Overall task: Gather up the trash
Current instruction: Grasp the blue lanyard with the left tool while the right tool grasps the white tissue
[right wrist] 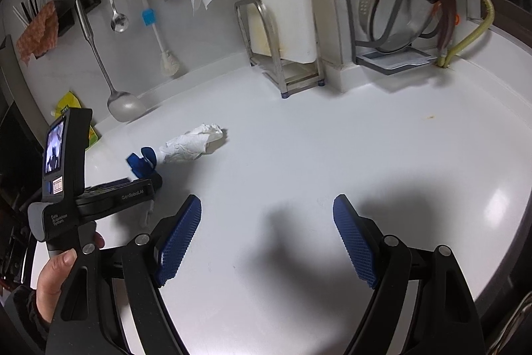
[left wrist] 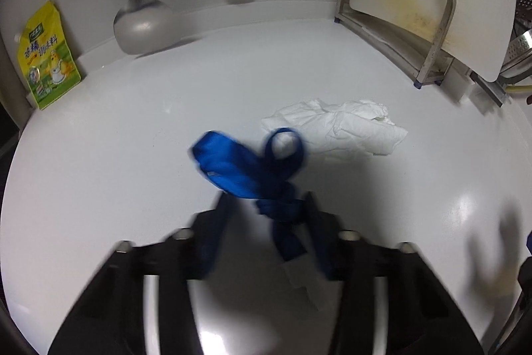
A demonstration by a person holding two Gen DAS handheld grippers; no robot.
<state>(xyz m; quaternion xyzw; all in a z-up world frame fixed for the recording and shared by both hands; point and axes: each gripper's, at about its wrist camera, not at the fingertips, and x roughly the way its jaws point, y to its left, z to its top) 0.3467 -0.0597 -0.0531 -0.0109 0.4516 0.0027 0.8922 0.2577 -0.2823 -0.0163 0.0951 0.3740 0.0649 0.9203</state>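
My right claw (right wrist: 267, 242) hangs wide apart over the glossy white counter (right wrist: 332, 138), nothing between its blue pads (right wrist: 179, 242). Ahead and to its left, my left claw (left wrist: 266, 205) pinches a knotted blue strap (left wrist: 246, 168); its fingers look narrowed around it, though blurred. The crumpled white tissue (left wrist: 342, 128) lies on the counter just beyond that left claw, slightly to its right. Farther back stand a metal rack (right wrist: 282, 55), a ladle (right wrist: 124, 103) and a yellow seasoning pouch (left wrist: 48, 55).
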